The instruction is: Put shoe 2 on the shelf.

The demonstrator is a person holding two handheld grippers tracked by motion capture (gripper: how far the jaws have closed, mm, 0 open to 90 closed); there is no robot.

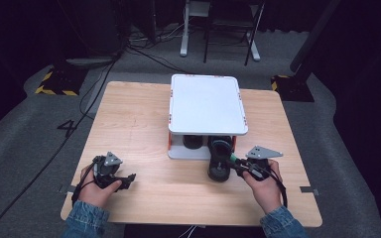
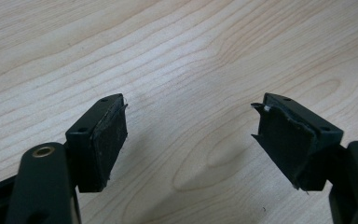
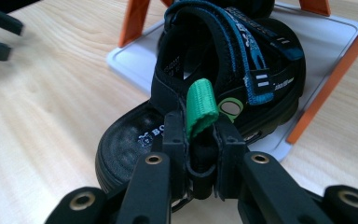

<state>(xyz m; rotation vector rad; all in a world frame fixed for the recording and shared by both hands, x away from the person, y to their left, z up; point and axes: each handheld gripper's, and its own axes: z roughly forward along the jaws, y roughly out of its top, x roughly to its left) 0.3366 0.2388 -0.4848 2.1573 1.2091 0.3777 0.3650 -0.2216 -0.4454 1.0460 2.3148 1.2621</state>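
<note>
A black sandal with blue-trimmed straps lies half out of the lower tier of a white two-tier rack, its heel end on the wooden table. My right gripper comes at it from the right. In the right gripper view the right gripper is shut on the sandal's black heel strap, just under a green pull loop. My left gripper rests low at the table's front left. Its jaws stand wide apart over bare wood in the left gripper view, holding nothing.
A second dark shoe sits on the rack's lower tray, left of the sandal. Orange legs hold up the rack's top shelf. Bare wood spreads left of the rack. Chair legs and cables lie on the floor beyond the table.
</note>
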